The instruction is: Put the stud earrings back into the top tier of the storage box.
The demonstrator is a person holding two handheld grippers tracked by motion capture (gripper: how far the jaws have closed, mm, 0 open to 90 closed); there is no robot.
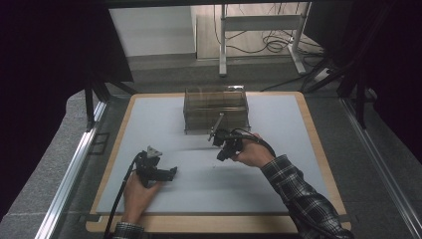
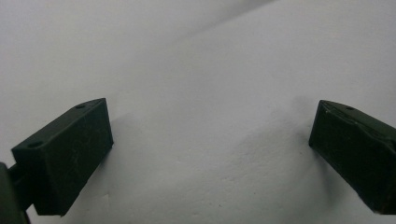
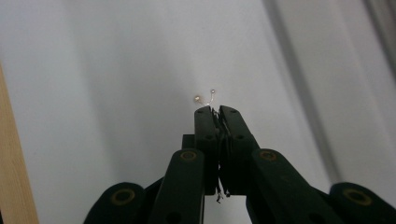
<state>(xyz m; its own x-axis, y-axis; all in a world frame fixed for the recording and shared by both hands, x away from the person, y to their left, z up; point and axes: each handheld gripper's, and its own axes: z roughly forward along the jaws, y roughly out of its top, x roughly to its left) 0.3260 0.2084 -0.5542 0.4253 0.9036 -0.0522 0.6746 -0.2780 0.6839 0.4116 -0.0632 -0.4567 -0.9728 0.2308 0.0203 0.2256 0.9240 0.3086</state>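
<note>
We hold a thin bent wire (image 3: 205, 99) in the right gripper (image 3: 215, 111), its jaws pressed together on it so that two small beaded ends curl out just past the tips. In the high view the right gripper (image 1: 225, 149) hovers above the white mat (image 1: 278, 164) near the middle of the desk (image 1: 318, 144), just in front of the clear box (image 1: 216, 110) that stands at the far side of the mat. A slim rod (image 1: 216, 126) rises from the gripper toward the box front; we cannot tell what it is or whether it touches the box.

The left gripper (image 1: 171, 173) rests low on the mat, well apart from the right one, pointing toward the middle. Its jaws stand wide apart with nothing between them; in the left gripper view we see bare mat (image 2: 210, 93) between the two black blocks.

We judge the step in hand to be carrying the wire, most likely toward the box or down onto the mat. To do it well, we keep the squeeze steady: the wire is fine and springy, and so little of it sits between the jaws that any slackening could let it twist or drop. We move slowly and keep the gripper level, so the beaded ends stay in front of the tips where we can watch them. If the wire goes into the box, we come in over the rim from above, not against the wall. The left gripper can steady the box if it threatens to slide.
</note>
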